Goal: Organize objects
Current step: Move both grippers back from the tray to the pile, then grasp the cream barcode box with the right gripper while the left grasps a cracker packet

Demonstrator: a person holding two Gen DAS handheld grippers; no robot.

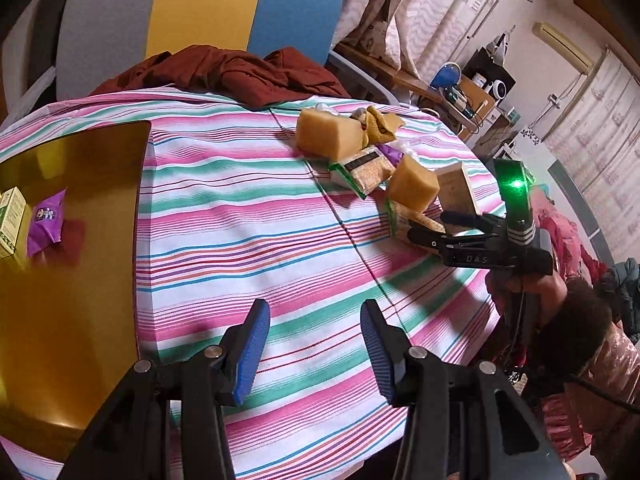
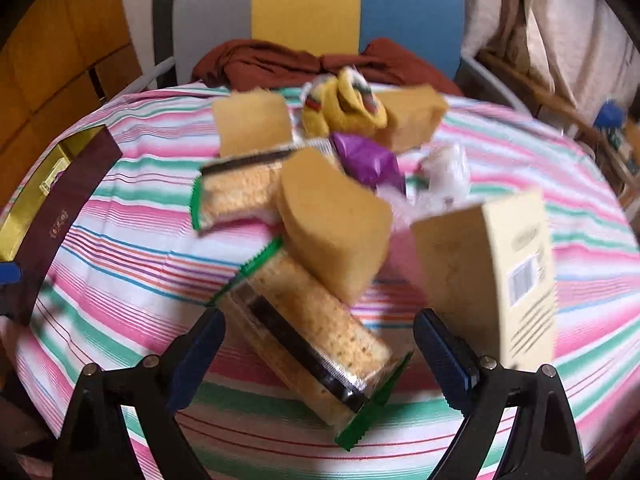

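Right wrist view: right gripper has its jaws wide, straddling the clear cracker packet with green ends on the striped tabletop. I'd centre it, squeeze gently.

Both grippers pitched downward, jaws apart, nothing gripped

Left gripper: blue pads parted to a moderate gap, nothing between them; right gripper: jaws spread wide, pads pressing on nothing; seen from the left wrist view it reaches in from the right side, with the person's hand clutching its handle
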